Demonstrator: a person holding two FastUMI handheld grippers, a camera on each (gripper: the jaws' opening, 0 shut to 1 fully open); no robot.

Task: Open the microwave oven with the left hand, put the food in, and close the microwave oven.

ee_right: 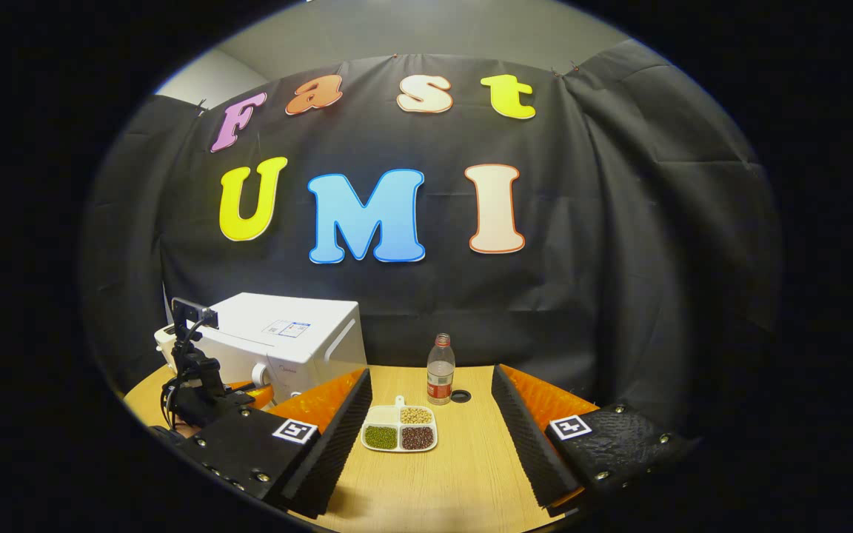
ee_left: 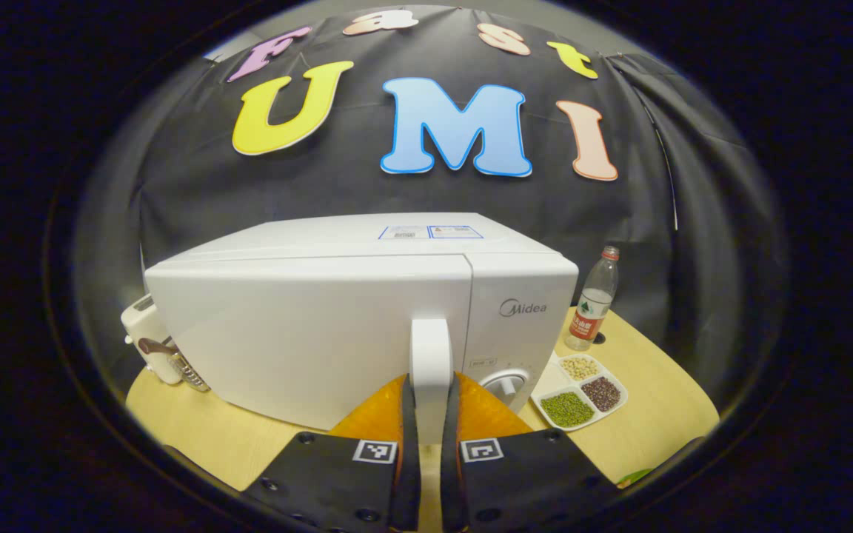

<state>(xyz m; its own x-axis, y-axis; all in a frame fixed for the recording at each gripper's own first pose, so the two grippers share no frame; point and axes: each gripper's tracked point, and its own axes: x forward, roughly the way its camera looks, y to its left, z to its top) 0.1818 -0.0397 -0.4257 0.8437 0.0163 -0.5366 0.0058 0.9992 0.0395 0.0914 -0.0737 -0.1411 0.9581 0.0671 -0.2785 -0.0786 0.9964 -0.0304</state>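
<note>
My left tongs (ee_left: 426,422) pinch the microwave (ee_left: 308,326) door handle (ee_left: 430,355); my right tongs (ee_right: 426,437) gape wide over the food tray (ee_right: 399,429).

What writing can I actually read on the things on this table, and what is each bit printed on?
"Midea": on the front of the microwave oven, right of the door.
Stickers on the oven's top: too small to read.
Water bottle label: too small to read.
Small plate above the dial: blurred.
</note>
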